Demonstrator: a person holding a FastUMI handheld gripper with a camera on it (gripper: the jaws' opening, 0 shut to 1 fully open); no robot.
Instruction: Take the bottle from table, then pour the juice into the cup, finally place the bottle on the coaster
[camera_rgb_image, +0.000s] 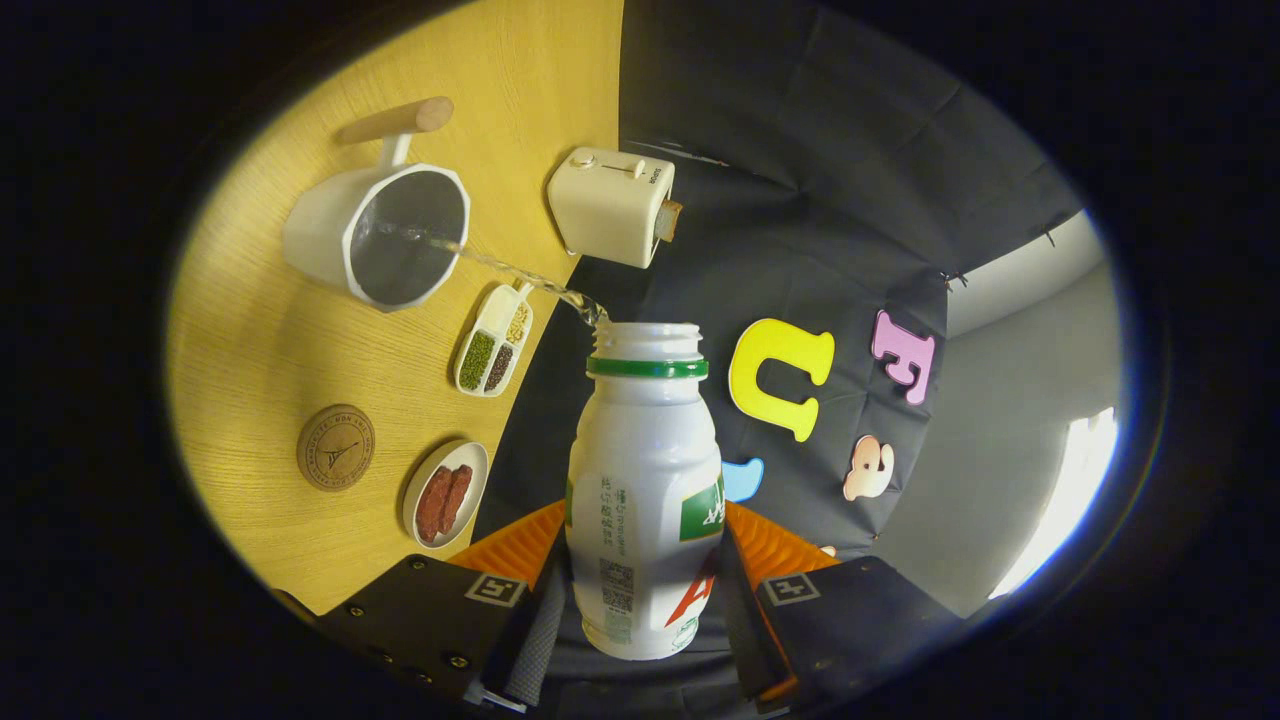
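Up close, the gripper (645, 600) is clamped on a bottle (645, 490), one finger pressing each side of its lower body. The bottle is white with a green neck ring, uncapped, and tipped so its mouth points toward the table. A thin clear stream (520, 275) arcs from the mouth into a cup (375, 235).

One cup sits on the yellow wooden table (260, 340), white, with a wooden handle, well beyond the bottle's mouth. Near the cup is one cream toaster (610, 205) at the table's edge. Between cup and bottle lies one narrow divided tray (493, 342) with green, dark and pale grains in separate sections, close to the same edge.

Nearer the fingers, one round cork coaster (335, 447) lies bare, with open tabletop all around it. Just beside it is one small dish (446, 492) holding two reddish pieces, near the edge.

Past the table edge hangs dark cloth.
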